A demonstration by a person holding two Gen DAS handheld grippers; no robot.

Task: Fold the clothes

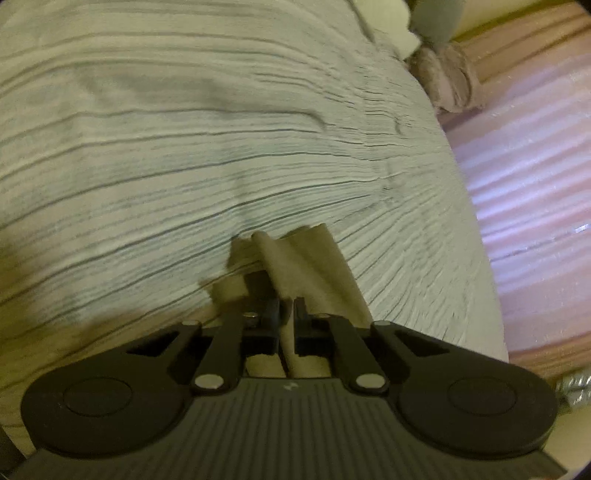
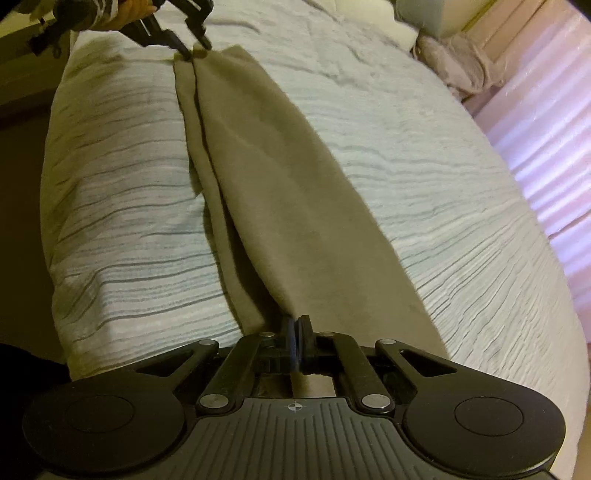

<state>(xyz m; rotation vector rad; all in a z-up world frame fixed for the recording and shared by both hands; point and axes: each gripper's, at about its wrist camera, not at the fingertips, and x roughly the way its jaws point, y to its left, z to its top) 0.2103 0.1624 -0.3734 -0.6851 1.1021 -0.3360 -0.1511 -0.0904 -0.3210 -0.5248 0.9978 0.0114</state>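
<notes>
A long olive-brown garment (image 2: 280, 192) is stretched over a bed with a pale ribbed, striped cover (image 2: 424, 177). My right gripper (image 2: 297, 334) is shut on the near end of the garment. My left gripper (image 2: 192, 48) shows at the far end in the right wrist view, pinching the other end. In the left wrist view my left gripper (image 1: 286, 310) is shut on a bunched corner of the garment (image 1: 295, 258) above the bed cover (image 1: 184, 147). The garment is doubled lengthwise, with a fold line down its left side.
A pinkish crumpled bundle (image 1: 447, 81) and a pale pillow (image 2: 388, 26) lie at the far end of the bed. Pink striped surface (image 1: 535, 192) runs along the right side. Dark floor (image 2: 22, 118) lies left of the bed.
</notes>
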